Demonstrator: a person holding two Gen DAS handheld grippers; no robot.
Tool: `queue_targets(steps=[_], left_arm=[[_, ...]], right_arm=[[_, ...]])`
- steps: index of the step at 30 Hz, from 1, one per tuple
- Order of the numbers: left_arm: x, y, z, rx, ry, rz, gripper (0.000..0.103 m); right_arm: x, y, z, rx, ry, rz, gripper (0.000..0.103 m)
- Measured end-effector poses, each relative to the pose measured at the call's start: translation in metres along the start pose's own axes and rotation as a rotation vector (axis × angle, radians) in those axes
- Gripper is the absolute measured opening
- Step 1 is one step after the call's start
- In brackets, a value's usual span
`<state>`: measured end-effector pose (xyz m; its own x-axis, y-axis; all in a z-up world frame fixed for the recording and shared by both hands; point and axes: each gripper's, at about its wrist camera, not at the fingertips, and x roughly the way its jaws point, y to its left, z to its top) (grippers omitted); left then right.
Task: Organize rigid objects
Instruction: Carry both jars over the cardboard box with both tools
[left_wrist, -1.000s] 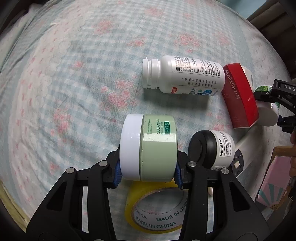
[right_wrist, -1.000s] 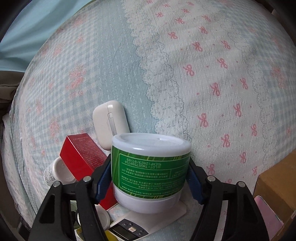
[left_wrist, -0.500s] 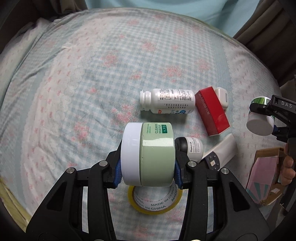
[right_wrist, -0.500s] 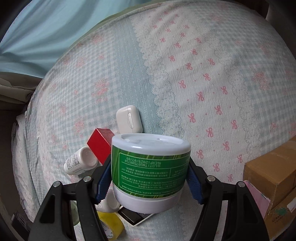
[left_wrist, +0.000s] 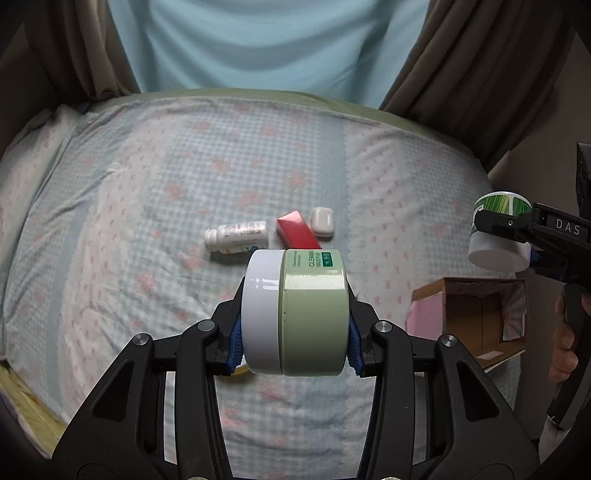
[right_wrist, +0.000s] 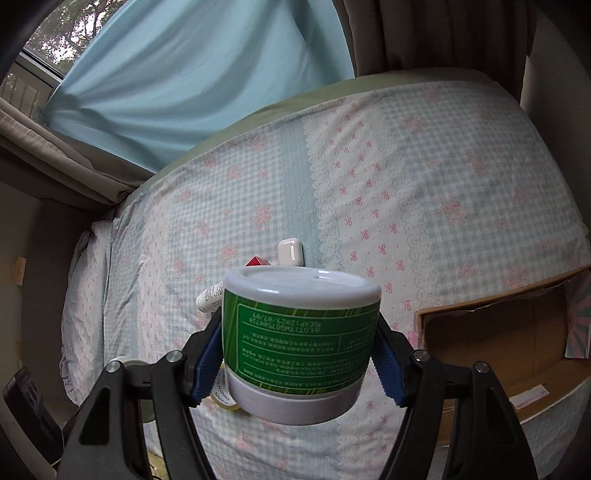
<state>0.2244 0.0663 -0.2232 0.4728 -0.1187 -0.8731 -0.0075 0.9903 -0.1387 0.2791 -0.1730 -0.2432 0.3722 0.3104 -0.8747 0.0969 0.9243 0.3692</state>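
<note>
Left tongs (left_wrist: 294, 334): held level above bed's near edge, blue pads (left_wrist: 236, 345) pressed on both ends of pale green jar (left_wrist: 295, 312), jar lying sideways between them. Right tongs (right_wrist: 300, 360): raised over bed's right edge, pads (right_wrist: 207, 360) clamped on sides of dark green jar (right_wrist: 301, 341); jar sits lid-down. Right hand (left_wrist: 567, 332): fingers wrapped round black handle, below tongs, at bed's right side.
</note>
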Motion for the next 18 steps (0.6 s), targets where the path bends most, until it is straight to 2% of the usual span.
queue_targets(steps=[8, 14, 18], left_arm=[[-0.028, -0.12, -0.015, 0.12, -0.024, -0.119, 0.039], [-0.006, -0.21, -0.035, 0.182, 0.039, -0.217, 0.039], [0.018, -0.261, -0.05, 0.215, 0.095, -0.257, 0.039]], right_arm=[[-0.091, -0.071, -0.03, -0.011, -0.059, -0.021, 0.067], [-0.126, -0.147, -0.048, 0.022, -0.066, -0.105, 0.067], [-0.132, -0.201, -0.057, 0.074, -0.018, -0.128, 0.067]])
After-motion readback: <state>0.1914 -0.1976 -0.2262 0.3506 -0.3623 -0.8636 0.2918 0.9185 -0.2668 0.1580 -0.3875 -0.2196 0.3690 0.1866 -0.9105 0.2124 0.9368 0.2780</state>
